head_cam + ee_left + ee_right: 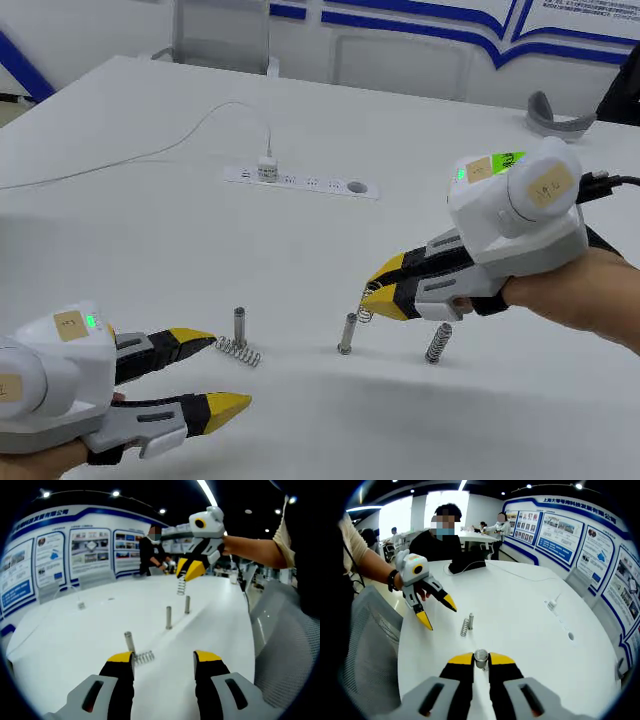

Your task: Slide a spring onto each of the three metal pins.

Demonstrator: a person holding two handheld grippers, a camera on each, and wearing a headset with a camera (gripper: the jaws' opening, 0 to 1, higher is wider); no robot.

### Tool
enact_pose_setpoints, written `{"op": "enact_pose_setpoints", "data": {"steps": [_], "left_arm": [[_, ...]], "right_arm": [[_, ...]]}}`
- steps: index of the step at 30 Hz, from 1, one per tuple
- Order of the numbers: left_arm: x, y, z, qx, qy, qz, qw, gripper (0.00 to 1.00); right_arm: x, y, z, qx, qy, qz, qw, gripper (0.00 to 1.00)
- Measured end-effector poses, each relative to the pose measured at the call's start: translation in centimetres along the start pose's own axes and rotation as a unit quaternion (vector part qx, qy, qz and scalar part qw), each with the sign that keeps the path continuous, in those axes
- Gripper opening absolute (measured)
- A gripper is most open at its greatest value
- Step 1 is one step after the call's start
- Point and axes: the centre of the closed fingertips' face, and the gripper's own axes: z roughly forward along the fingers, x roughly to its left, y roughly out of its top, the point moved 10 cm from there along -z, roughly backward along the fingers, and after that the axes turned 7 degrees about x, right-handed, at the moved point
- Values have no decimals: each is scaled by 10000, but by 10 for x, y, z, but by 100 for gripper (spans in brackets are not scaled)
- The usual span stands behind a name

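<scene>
— Is it bright enough?
— Yes, evenly. Ceiling spotlights (116, 493) and a strip light (207, 492) shine from overhead. The white tabletop (150, 230) carries only faint, soft shadows beside the metal pins (346, 335).
— Sharp?
— The head view is crisp. Both gripper views bow strongly at the edges, and the background looks soft.

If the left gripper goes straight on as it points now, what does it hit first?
Likely the loose spring lying by the nearest pin, right at one jaw tip of the open left gripper. The middle pin stands further on; depth unclear.
</scene>
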Motion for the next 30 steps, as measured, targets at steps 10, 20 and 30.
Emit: {"op": "enact_pose_setpoints", "data": {"steps": [10, 20, 30], "left_arm": [[1, -1, -1, 0, 56, -102, 9999, 52], [4, -2, -2, 1, 90, -161, 9998, 54], [4, -3, -1, 32, 87, -172, 9998, 55]], "right_arm": [[-11, 0, 10, 5, -88, 139, 9999, 12], [-20, -5, 23, 65, -46, 259, 9996, 12], [-22, -12, 32, 105, -26, 353, 9993, 12]]}}
